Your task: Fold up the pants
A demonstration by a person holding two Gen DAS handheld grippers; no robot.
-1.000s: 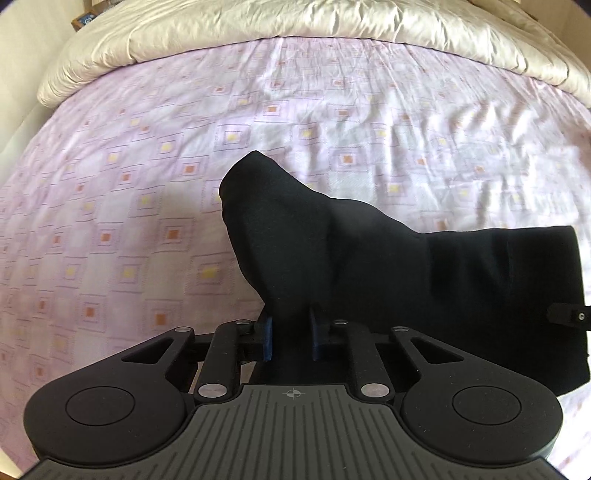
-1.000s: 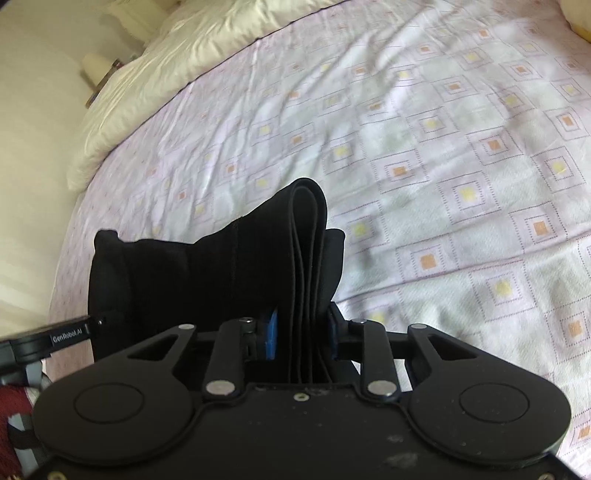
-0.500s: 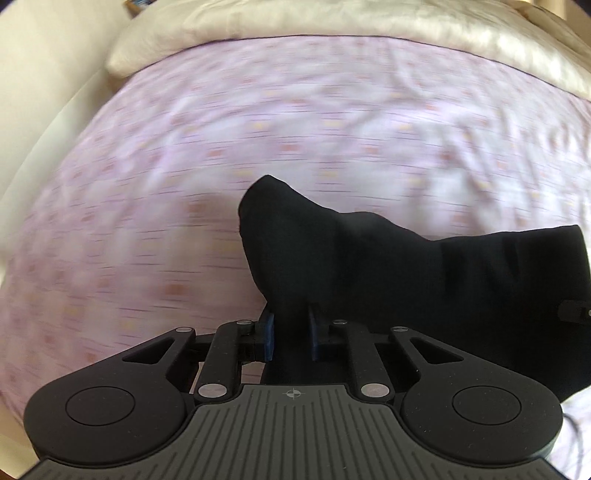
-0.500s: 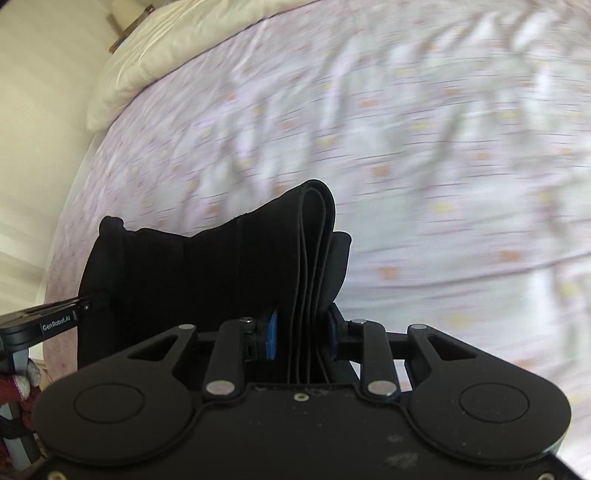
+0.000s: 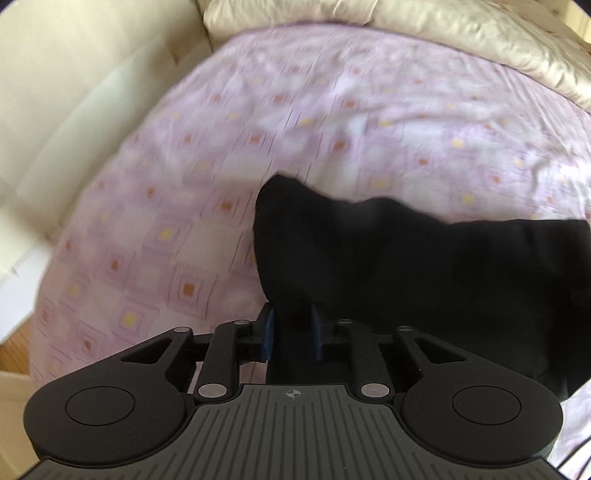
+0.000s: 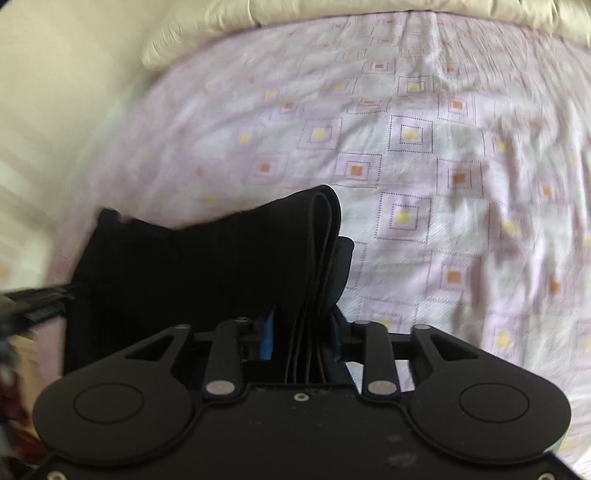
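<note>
The black pants (image 5: 406, 266) hang folded into a thick bundle above the lilac patterned bed sheet (image 5: 177, 229). My left gripper (image 5: 291, 332) has the bundle's left end between its blue pads; its jaws are opening and the cloth still fills the gap. In the right wrist view the pants (image 6: 203, 266) show several stacked layers at their right end. My right gripper (image 6: 303, 336) grips those layers; its jaws are opening too, with the cloth still between them. The left gripper's body (image 6: 33, 306) shows as a blur at the far left.
A cream duvet (image 5: 461, 33) lies bunched along the far side of the bed sheet (image 6: 443, 177). The bed's left edge meets a pale wall (image 5: 74, 110). A strip of wooden floor (image 5: 14, 354) shows at lower left.
Both grippers have carried the pants sideways toward the bed's left edge, so the wall now fills the left of both views. The jaws stand slightly wider on the cloth.
</note>
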